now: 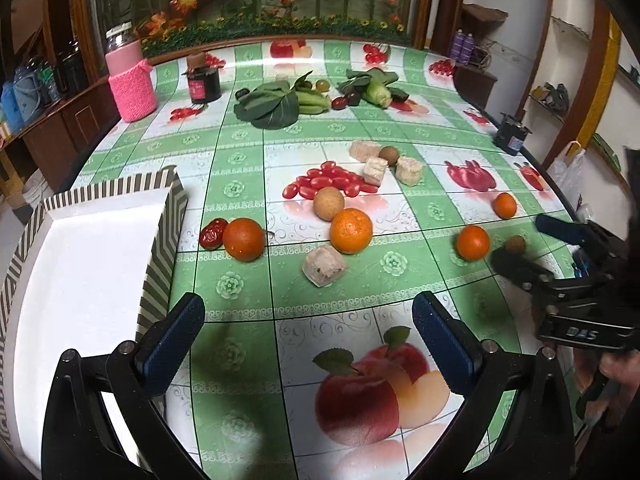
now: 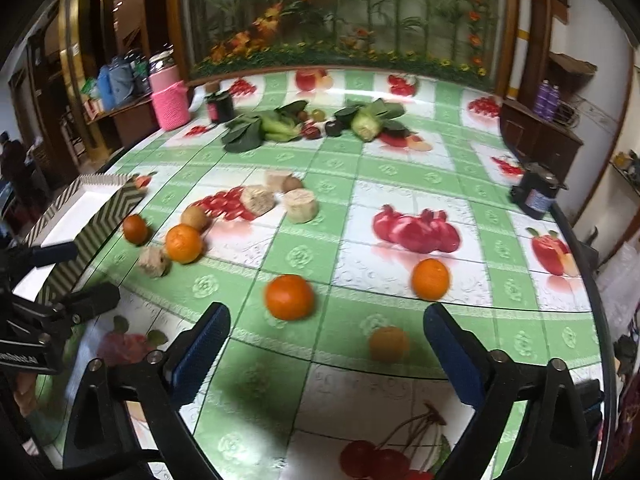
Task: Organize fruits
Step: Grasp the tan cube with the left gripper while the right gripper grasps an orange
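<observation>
Several oranges lie loose on the fruit-print tablecloth: two [image 1: 243, 239] [image 1: 351, 231] ahead of my left gripper [image 1: 306, 306], two more [image 2: 289, 296] [image 2: 430, 279] ahead of my right gripper [image 2: 326, 316]. Both grippers hover above the table, open, with nothing held. A small brown round fruit [image 2: 389, 343] rests on the cloth between the right fingers, untouched. A red date [image 1: 213, 233] touches the left orange, and a larger brown fruit [image 1: 328, 203] sits behind the middle one. The striped box [image 1: 80, 260] with a white inside stands at the left, empty where it shows.
Pale spongy chunks [image 1: 324, 266] [image 1: 409, 170] lie among the fruit. Leafy greens [image 1: 266, 106], dark fruits and a corn-like vegetable [image 1: 376, 92] sit at the back, with a pink knitted jar [image 1: 130, 80] and a dark jar [image 1: 205, 82]. A black can [image 2: 536, 194] stands near the right edge.
</observation>
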`<state>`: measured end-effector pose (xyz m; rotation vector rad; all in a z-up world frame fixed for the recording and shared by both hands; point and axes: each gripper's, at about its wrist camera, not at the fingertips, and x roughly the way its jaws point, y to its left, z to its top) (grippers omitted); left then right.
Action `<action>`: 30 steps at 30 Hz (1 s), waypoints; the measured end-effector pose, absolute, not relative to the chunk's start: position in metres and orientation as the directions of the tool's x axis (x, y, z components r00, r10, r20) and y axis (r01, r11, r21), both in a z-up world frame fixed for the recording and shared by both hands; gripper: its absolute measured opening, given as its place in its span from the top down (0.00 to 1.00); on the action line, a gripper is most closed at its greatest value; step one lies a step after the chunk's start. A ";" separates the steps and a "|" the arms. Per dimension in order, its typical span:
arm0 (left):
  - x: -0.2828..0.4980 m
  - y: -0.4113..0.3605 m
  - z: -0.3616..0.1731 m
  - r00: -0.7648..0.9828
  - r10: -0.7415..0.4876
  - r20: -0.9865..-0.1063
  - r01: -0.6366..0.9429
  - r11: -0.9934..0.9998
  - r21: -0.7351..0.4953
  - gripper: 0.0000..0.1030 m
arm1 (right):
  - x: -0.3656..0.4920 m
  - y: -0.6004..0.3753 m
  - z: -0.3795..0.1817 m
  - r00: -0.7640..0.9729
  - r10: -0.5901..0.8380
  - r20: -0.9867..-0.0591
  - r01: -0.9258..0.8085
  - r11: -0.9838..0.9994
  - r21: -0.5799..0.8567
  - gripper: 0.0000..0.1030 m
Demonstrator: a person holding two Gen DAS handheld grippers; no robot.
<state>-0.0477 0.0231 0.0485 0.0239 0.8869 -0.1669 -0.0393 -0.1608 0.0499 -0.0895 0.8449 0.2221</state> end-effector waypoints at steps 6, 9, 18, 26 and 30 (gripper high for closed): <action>-0.046 0.023 0.046 0.615 -0.143 -0.776 0.153 0.986 -0.061 0.00 | -0.026 -0.159 0.035 0.586 0.198 -0.786 -0.249 0.967 0.057 0.25; -0.044 0.025 0.042 0.603 -0.155 -0.782 0.161 0.984 -0.071 0.00 | -0.022 -0.159 0.029 0.568 0.212 -0.795 -0.266 0.962 0.066 0.31; -0.032 0.023 0.037 0.580 -0.183 -0.794 0.179 0.979 -0.095 0.00 | -0.008 -0.156 0.022 0.543 0.253 -0.801 -0.294 0.950 0.101 0.63; -0.015 0.010 0.025 0.534 -0.195 -0.823 0.212 0.973 -0.093 0.36 | -0.014 -0.166 0.028 0.561 0.267 -0.783 -0.272 0.953 0.131 0.68; -0.005 0.013 0.017 0.515 -0.184 -0.837 0.193 0.976 -0.096 0.44 | -0.018 -0.168 0.033 0.573 0.287 -0.768 -0.277 0.949 0.148 0.68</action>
